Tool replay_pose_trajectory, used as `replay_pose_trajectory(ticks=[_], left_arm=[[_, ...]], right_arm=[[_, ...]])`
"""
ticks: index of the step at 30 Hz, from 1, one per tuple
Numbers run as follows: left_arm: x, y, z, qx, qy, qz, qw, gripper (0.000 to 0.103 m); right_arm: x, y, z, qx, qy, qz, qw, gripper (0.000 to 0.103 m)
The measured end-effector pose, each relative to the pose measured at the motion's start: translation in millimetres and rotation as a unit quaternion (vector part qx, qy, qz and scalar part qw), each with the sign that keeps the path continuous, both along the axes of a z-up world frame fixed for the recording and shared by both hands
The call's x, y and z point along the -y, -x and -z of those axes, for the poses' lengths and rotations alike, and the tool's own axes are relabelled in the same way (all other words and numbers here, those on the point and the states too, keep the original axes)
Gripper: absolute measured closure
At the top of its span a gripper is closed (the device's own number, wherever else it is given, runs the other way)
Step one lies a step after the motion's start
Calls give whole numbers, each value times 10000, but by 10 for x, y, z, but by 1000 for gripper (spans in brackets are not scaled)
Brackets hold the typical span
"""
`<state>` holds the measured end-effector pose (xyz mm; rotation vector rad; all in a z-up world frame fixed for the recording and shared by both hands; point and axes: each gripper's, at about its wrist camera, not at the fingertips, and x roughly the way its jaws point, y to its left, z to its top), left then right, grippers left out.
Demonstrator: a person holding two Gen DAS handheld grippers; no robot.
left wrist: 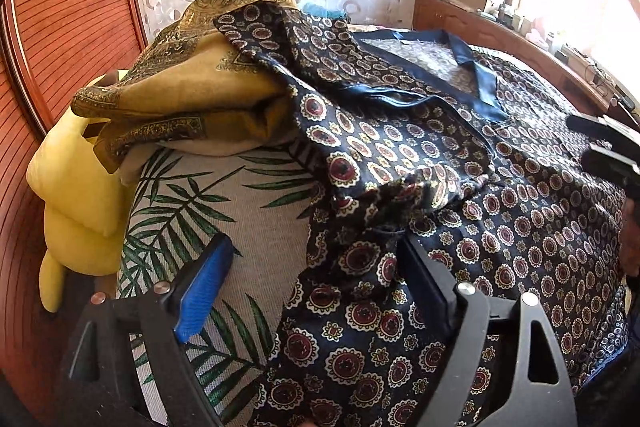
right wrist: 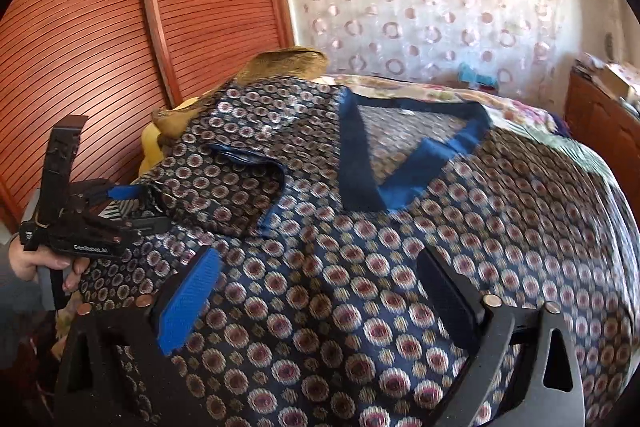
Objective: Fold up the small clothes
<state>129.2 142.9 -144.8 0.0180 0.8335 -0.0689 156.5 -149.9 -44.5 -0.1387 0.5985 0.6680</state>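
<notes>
Lying across the centre and right of both views, the patterned shirt point(left wrist: 500, 227) has its folded sleeve point(left wrist: 384, 163) resting loose; at lower centre, the left gripper point(left wrist: 316, 279) and right gripper point(right wrist: 316, 291) both stand with fingers apart, holding nothing. Risk: slick fabric may slide and undo the sleeve fold if dragged. The shirt's hem is cut off at the lower frame edge.

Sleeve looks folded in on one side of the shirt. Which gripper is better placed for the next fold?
Probably the right gripper: its open jaws hover over the shirt body, whose far side lies flat, unfolded. The left gripper, open, sits by the sleeve already folded.
</notes>
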Motion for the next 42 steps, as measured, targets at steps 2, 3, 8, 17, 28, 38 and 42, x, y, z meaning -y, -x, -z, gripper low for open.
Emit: replay_pose_trajectory(ticks=[2, 3, 8, 17, 28, 38, 42], left_arm=[[-9, 8, -10, -25, -6, -92, 10000, 19], [-24, 26, -20, -26, -21, -195, 9998, 19], [-120, 274, -230, 516, 241, -473, 9973, 19], [-244, 680, -660, 1320, 117, -1180, 9841, 19], [-213, 747, -717, 1494, 320, -1070, 9824, 19], [115, 567, -682, 1393, 374, -728, 9869, 19], [352, 426, -697, 1377, 367, -499, 9885, 19]], right_arm=[[-95, -72, -60, 50, 69, -186, 9998, 19], [-162, -126, -89, 67, 98, -294, 9995, 20], [-545, -480, -96, 42, 379, -679, 9970, 23], [-1410, -1024, 134, -160, 987, -1234, 9873, 34], [-1342, -1783, -158, 203, 1088, 271, 9935, 44], [-294, -1457, -405, 142, 246, 264, 9992, 44], [240, -1059, -334, 203, 125, 367, 9990, 43]])
